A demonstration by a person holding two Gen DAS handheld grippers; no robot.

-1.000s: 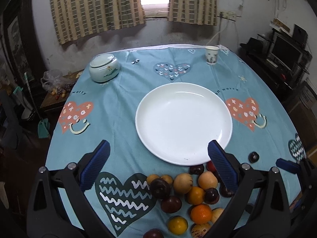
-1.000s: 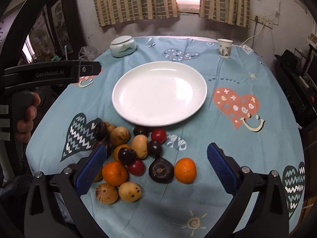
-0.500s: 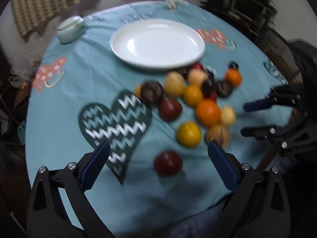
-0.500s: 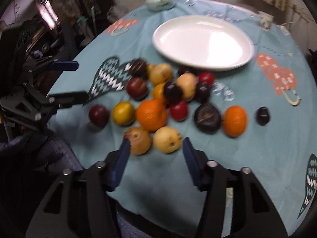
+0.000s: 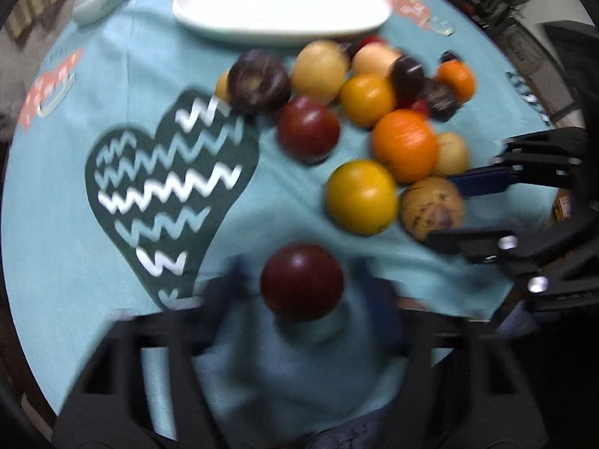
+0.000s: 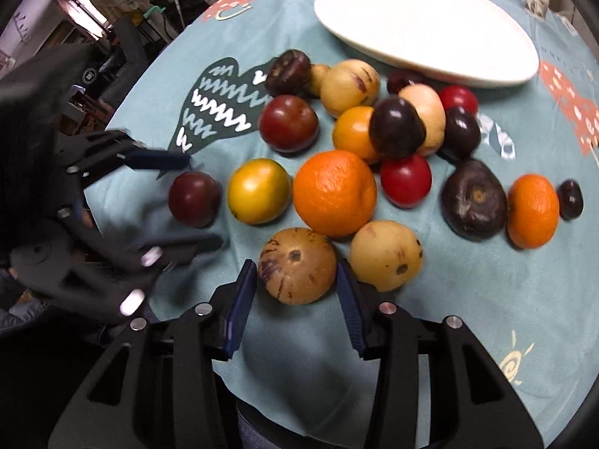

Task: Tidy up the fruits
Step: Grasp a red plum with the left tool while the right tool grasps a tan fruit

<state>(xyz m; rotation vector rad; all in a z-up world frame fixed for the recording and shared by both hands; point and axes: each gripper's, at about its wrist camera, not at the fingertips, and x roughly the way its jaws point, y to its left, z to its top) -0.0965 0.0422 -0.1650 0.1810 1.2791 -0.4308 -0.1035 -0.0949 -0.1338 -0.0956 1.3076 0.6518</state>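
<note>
Underneath both grippers, a teal tablecloth (image 6: pixel 468 299) printed with hearts covers the whole table. Farthest ahead of the two grippers sits a large white plate (image 6: pixel 423 22), bare, just beyond the heap of fruit. A dark green zigzag heart (image 5: pixel 164 187) lies ahead and to the left of the left gripper.

Ahead of the right gripper (image 6: pixel 297 288) the fruit is clustered: a big orange (image 6: pixel 334 192) straight ahead, a yellow-orange fruit (image 6: pixel 258 191) to the left of it, a pale yellow fruit (image 6: pixel 385 254) just to the gripper's right, a dark purple fruit (image 6: pixel 473 205) and a smaller orange (image 6: pixel 533 209) farther right.

The right gripper points steeply down with its jaws closing around a speckled tan fruit (image 6: pixel 297 271); the blue pads flank it closely on both sides, the left one looking a hair off the skin, so a firm grip cannot be told.

The left gripper (image 5: pixel 303 292), blurred, also points down, its jaws closing about a dark red plum (image 5: pixel 301 286) that lies apart from the heap, nearest the table edge. The plum sits between the fingers; from the right wrist view the pads stand clear of it on either side.
</note>
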